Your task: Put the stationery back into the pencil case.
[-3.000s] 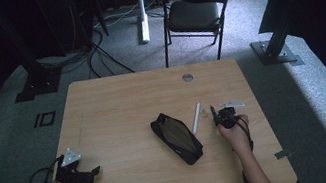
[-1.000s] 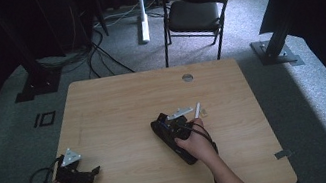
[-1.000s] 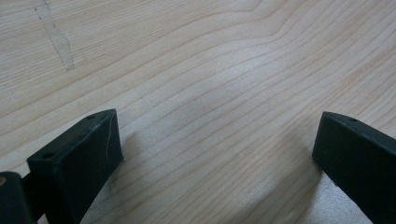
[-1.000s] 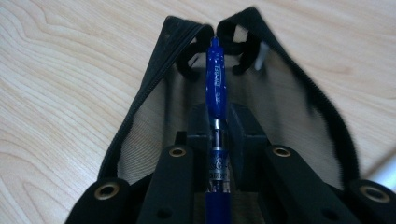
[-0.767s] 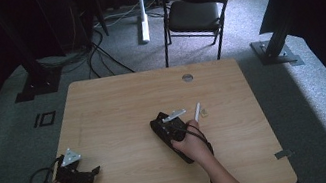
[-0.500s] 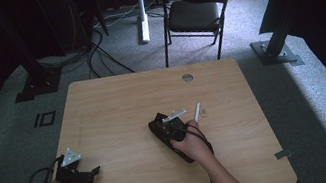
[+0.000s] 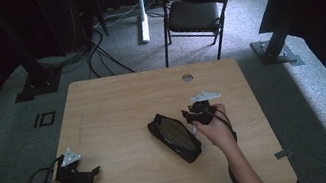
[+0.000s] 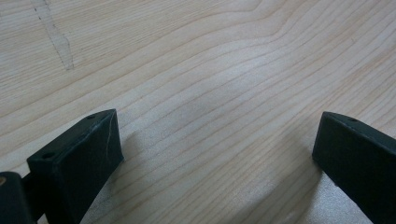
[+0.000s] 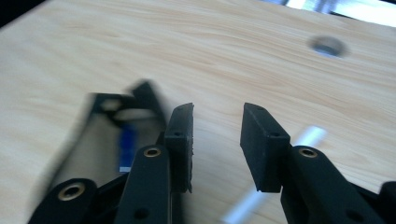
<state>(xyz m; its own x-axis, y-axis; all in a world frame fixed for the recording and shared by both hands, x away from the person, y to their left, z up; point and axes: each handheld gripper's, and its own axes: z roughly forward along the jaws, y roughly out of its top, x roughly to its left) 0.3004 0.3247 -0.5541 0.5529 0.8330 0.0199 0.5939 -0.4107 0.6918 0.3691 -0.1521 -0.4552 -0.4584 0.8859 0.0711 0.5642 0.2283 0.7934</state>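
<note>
Table: I see a light wooden table (image 7: 117, 104) with a round cable hole (image 7: 187, 77) near its far edge.
Case: a black, oblong, open pencil case (image 7: 175, 136) lies slantwise at the table's middle, nearer the near edge; something blue shows inside it (image 9: 126, 142) in my right gripper view.
Pen: a thin white pen-like stick (image 9: 306, 137) lies on the wood just right of the case, under my right jaw.
Right gripper: my right gripper (image 7: 189, 116) hovers just off the case's right side; its jaws have just been opening, now part-way apart, with nothing between them.
Left gripper: my left gripper (image 7: 95, 172) rests by the near left corner, jaws wide apart over bare wood, holding nothing.
</note>
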